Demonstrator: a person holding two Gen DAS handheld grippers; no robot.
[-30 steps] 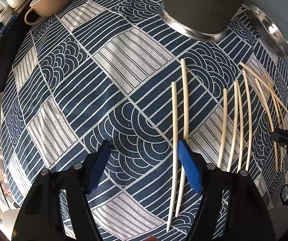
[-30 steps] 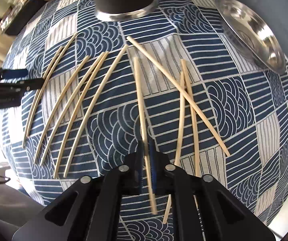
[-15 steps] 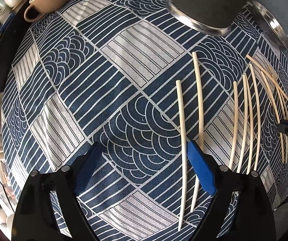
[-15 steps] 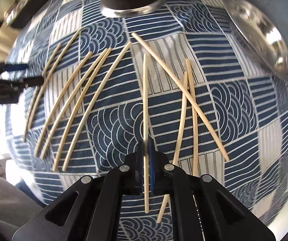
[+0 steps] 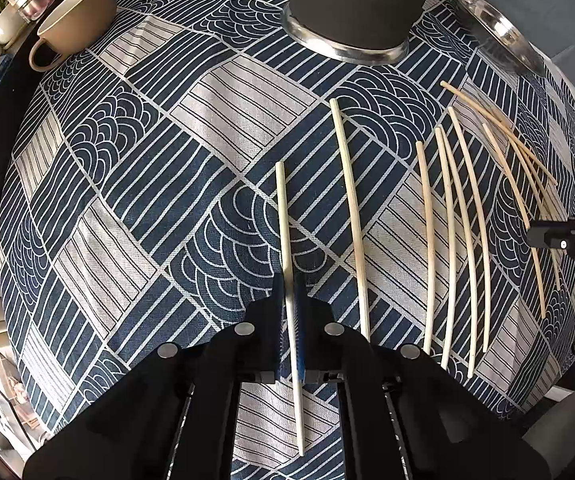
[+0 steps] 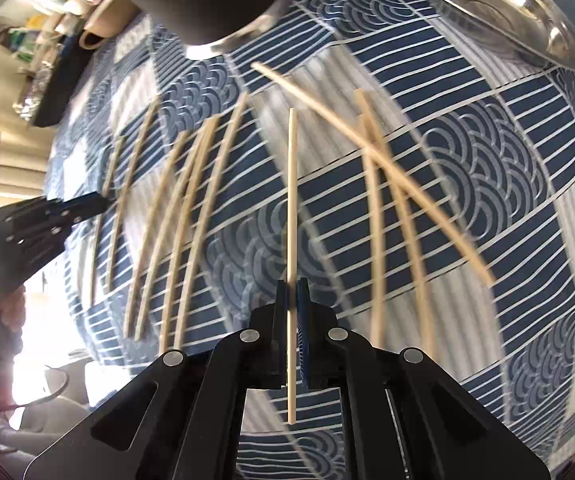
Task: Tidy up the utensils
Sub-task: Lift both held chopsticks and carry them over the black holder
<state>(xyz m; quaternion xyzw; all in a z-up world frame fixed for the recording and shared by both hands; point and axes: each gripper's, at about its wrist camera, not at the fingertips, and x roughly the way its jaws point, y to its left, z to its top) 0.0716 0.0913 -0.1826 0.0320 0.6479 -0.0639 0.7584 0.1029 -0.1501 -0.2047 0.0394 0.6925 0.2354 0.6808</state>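
I have a chopstick in each gripper. The left gripper has its jaws closed on a pale chopstick that runs straight away from me toward the dark holder at the far side of the desk; its near end sticks out behind the jaws. The right gripper is likewise clamped on a chopstick, and the blur in that view suggests it is off the cloth, though I cannot be sure how high.

The step, as I judge it, is carrying these two sticks to the holder. To do it well I want each stick gripped near its middle so it does not swing, then tipped upright before it reaches the holder's rim, since a flat stick would knock against the wall.

Between my two grippers lie more chopsticks: one alone just right of the held one, then a group of four side by side. To the right of the right gripper three crossed sticks overlap, and these will need separating later. A steel dish sits right of the holder, a tan cup well to its left. Neither blocks the path to the holder.
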